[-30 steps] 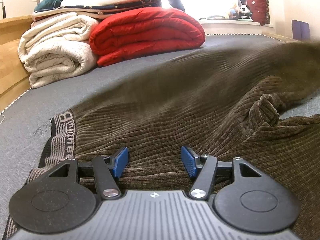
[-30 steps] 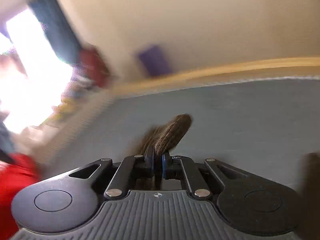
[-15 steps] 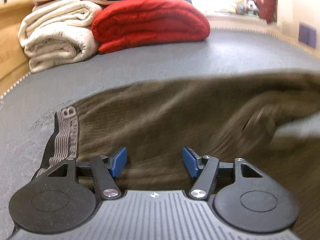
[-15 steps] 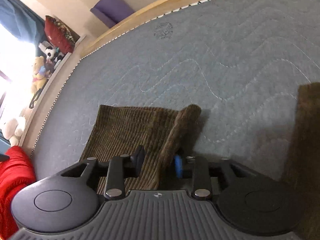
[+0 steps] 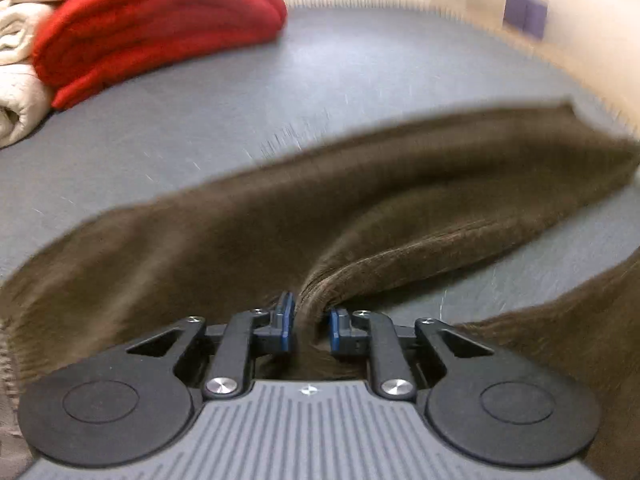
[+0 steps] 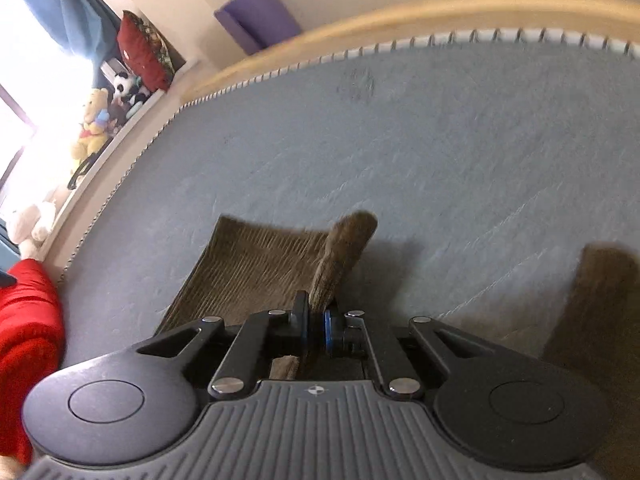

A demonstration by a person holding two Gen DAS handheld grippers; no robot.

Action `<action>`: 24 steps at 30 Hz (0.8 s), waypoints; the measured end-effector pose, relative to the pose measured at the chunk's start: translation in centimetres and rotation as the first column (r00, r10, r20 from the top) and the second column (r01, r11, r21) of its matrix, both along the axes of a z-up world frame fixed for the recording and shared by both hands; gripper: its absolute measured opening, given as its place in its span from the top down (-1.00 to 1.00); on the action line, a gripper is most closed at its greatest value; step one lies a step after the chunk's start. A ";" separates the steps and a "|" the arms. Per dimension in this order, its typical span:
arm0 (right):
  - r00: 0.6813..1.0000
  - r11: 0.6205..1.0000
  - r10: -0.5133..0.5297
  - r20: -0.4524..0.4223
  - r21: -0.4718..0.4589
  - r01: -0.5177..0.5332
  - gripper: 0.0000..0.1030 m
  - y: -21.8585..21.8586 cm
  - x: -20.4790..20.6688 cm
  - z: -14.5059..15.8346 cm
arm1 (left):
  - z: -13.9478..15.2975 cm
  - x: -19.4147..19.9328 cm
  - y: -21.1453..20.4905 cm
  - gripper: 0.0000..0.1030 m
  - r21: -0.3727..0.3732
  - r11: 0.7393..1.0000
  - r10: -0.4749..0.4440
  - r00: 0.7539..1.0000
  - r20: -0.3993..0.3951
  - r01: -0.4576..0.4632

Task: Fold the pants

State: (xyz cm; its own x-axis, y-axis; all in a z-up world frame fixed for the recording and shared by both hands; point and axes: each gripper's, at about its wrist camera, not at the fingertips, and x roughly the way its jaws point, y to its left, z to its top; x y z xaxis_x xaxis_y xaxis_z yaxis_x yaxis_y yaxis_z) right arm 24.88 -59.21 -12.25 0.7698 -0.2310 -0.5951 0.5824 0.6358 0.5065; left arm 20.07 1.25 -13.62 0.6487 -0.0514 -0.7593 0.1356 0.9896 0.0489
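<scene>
Across the grey mattress (image 5: 360,64) I see the brown corduroy pants (image 5: 280,216) stretched out, my left gripper (image 5: 310,322) closing on a bunched ridge of them while my right gripper (image 6: 316,326) pinches a leg's edge.

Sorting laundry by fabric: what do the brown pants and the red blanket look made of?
The brown pants look like corduroy, matte, with fine parallel ribs along the cloth. The red blanket looks like a padded quilt with a smooth, faintly shiny shell, puffy in its folds; blur leaves the fibre open.
</scene>
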 end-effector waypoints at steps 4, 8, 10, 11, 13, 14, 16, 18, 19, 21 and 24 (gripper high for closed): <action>0.993 0.990 -0.026 -0.111 -0.143 0.010 0.88 1.2 -0.2 1.3 | -0.1 -1.6 1.0 0.63 0.019 0.998 -0.051 0.997 -0.063 0.052; 0.937 0.991 -0.124 -0.326 -0.095 0.098 0.77 0.7 -1.0 -2.4 | 0.5 -1.5 1.6 0.28 -0.029 0.998 -0.066 0.988 -0.136 0.063; 0.927 0.973 -0.172 -0.334 -0.203 0.107 0.62 1.5 -0.9 -0.5 | 2.7 -2.0 3.0 -0.05 -0.155 0.988 -0.035 0.996 -0.076 0.023; 0.941 0.963 -0.187 -0.283 -0.244 0.118 0.62 2.0 -1.2 0.6 | 3.7 -2.4 3.4 -0.22 -0.193 0.981 -0.022 0.999 -0.024 0.017; 0.948 0.922 -0.230 -0.219 -0.360 0.141 0.60 3.3 -1.8 2.5 | 4.5 -3.6 3.9 -0.22 -0.245 0.969 0.010 0.997 0.071 0.008; 0.950 0.900 -0.246 -0.192 -0.410 0.150 0.59 4.0 -2.1 3.2 | 4.1 -3.5 3.9 -0.22 -0.271 0.962 0.005 0.997 0.077 0.016; 0.961 0.894 -0.229 -0.153 -0.425 0.145 0.59 4.7 -2.5 3.7 | 1.0 -2.7 3.4 -0.04 -0.232 0.973 -0.012 0.998 -0.067 -0.004; 0.977 0.935 -0.151 -0.152 -0.344 0.090 0.59 4.7 -2.5 3.0 | -1.2 -2.5 2.8 0.00 -0.142 0.990 -0.011 0.987 -0.158 -0.011; 0.980 0.974 -0.056 -0.191 -0.228 0.012 0.57 4.5 -2.0 1.6 | -0.7 -2.6 2.5 0.00 -0.129 0.992 -0.012 0.986 -0.169 -0.010; 0.950 0.981 0.177 -0.257 0.122 -0.150 0.57 3.7 -1.0 -2.3 | 1.7 -3.2 2.8 0.07 -0.165 0.986 -0.014 0.986 -0.169 -0.015; 0.942 0.987 0.114 -0.315 -0.070 -0.143 0.65 5.1 -1.8 -0.3 | 5.9 -6.3 5.1 -0.39 -0.203 0.979 -0.029 0.996 -0.089 0.010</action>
State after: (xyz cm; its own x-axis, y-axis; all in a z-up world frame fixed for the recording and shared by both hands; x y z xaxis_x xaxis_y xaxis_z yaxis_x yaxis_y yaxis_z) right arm 23.09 -54.15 -12.59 0.5782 -0.2061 -0.7895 0.6113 0.7503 0.2518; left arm 13.75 6.38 -7.73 0.5744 -0.2219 -0.7879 0.1497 0.9748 -0.1654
